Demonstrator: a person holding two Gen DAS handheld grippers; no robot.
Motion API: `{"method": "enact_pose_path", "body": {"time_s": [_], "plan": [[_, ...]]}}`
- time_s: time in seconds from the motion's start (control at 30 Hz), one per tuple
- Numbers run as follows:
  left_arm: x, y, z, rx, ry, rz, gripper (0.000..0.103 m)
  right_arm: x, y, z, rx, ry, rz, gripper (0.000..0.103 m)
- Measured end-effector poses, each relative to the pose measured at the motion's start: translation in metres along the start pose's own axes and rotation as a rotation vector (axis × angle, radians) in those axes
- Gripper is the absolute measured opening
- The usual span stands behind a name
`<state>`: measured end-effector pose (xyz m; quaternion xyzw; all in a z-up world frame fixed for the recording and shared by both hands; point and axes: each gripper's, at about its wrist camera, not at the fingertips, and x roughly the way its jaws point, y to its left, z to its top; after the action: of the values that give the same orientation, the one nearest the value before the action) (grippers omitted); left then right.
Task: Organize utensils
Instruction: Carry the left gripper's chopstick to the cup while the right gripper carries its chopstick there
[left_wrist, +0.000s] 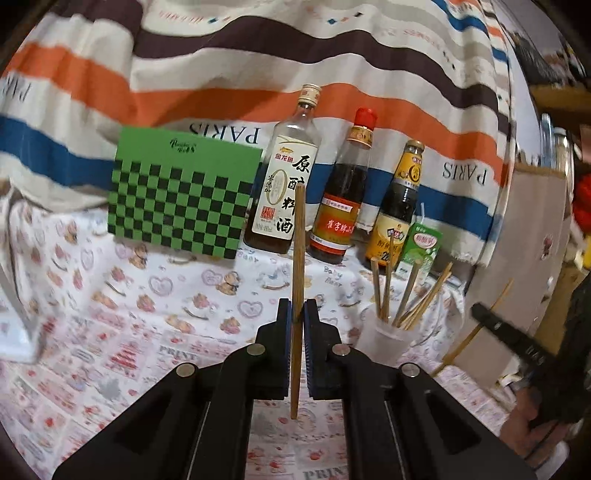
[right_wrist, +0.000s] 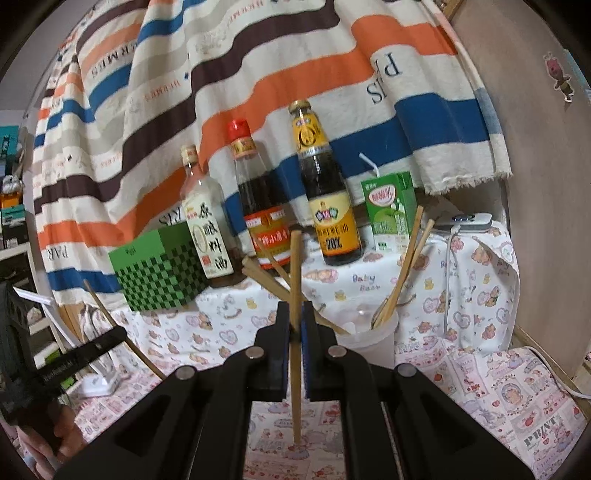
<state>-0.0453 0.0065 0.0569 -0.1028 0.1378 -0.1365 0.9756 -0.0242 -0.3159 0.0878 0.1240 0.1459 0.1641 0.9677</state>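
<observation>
My left gripper (left_wrist: 297, 314) is shut on a wooden chopstick (left_wrist: 298, 258) that stands nearly upright between its pads. To its right a translucent cup (left_wrist: 384, 341) holds several chopsticks fanned outward. My right gripper (right_wrist: 295, 317) is shut on another upright chopstick (right_wrist: 295, 273), just left of the same cup (right_wrist: 373, 338). In the left wrist view the right gripper's finger (left_wrist: 495, 325) shows at the right edge with its chopstick (left_wrist: 476, 328). The left gripper's finger (right_wrist: 96, 345) and its chopstick (right_wrist: 110, 314) appear at the left of the right wrist view.
Behind stand a green checkered box (left_wrist: 181, 192), three sauce bottles (left_wrist: 286, 184) (left_wrist: 343, 199) (left_wrist: 399, 210) and a green juice carton (left_wrist: 421, 247). A striped cloth hangs at the back. A white cable and device (right_wrist: 465, 221) lie at the right, by a wooden panel (right_wrist: 535, 184).
</observation>
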Motion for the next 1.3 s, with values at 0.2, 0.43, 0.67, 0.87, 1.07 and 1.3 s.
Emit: {"method": "enact_pose_path", "body": {"time_s": [0.2, 0.43, 0.67, 0.87, 1.07, 1.3], "plan": [[-0.003, -0.015, -0.003, 0.105, -0.031, 0.071, 0.005, -0.012, -0.006, 0.007, 0.037, -0.057, 0.014, 0.005], [0.001, -0.020, -0.006, 0.136, -0.017, 0.082, 0.005, -0.006, -0.012, 0.008, 0.046, -0.039, -0.019, 0.005], [0.009, -0.037, -0.009, 0.175, 0.038, -0.011, 0.005, -0.022, -0.010, 0.029, 0.020, -0.143, -0.061, 0.005], [-0.006, -0.069, 0.023, 0.162, 0.010, -0.161, 0.005, -0.034, -0.014, 0.069, 0.064, -0.240, -0.063, 0.005], [-0.016, -0.096, 0.062, 0.153, -0.098, -0.230, 0.005, -0.030, -0.011, 0.094, 0.079, -0.319, -0.088, 0.005], [0.011, -0.108, 0.089, 0.024, -0.084, -0.292, 0.005, -0.001, -0.034, 0.081, 0.142, -0.368, -0.221, 0.005]]}}
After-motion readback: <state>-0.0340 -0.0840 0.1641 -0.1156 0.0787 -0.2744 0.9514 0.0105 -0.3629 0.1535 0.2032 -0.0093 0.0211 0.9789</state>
